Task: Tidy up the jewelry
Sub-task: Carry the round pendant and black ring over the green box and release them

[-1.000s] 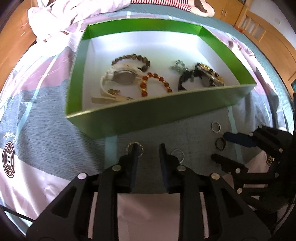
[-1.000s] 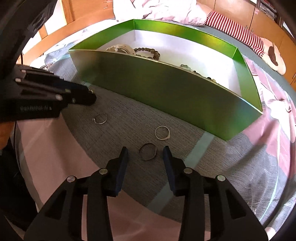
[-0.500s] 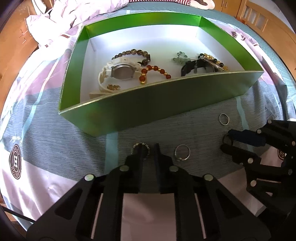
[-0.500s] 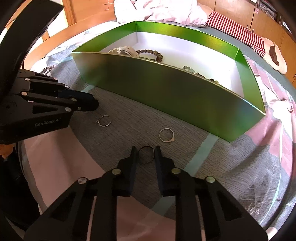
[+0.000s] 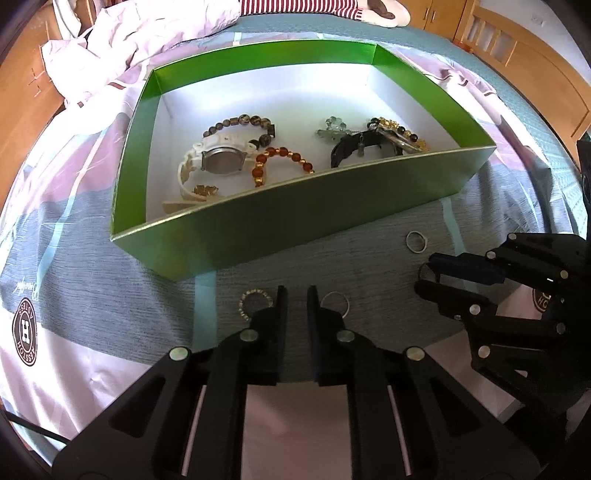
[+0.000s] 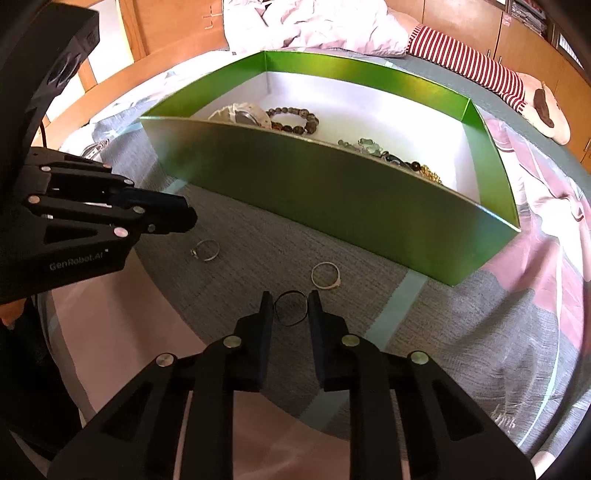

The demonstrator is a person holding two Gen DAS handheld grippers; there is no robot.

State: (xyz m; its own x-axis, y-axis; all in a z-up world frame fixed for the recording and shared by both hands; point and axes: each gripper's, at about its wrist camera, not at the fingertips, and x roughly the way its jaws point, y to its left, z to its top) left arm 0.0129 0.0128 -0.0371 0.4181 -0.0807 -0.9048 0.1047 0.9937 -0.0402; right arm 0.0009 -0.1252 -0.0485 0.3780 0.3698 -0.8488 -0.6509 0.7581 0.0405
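Your right gripper (image 6: 290, 308) pinches the thin dark ring (image 6: 291, 309), lying flat on the bedspread (image 6: 461, 332). Your left gripper (image 5: 294, 301) is clenched on nothing; the studded ring (image 5: 253, 301) lies beside its left finger, partly hidden. The green box (image 5: 295, 218) stands beyond.

Home bedroom: patterned bedsheet (image 5: 74, 236) across the frame, crumpled duvet (image 5: 140, 33) at 11 o'clock, striped pillow (image 6: 469, 59) at 1, wooden bed frame (image 5: 517, 62) and cupboards (image 6: 461, 14) behind.
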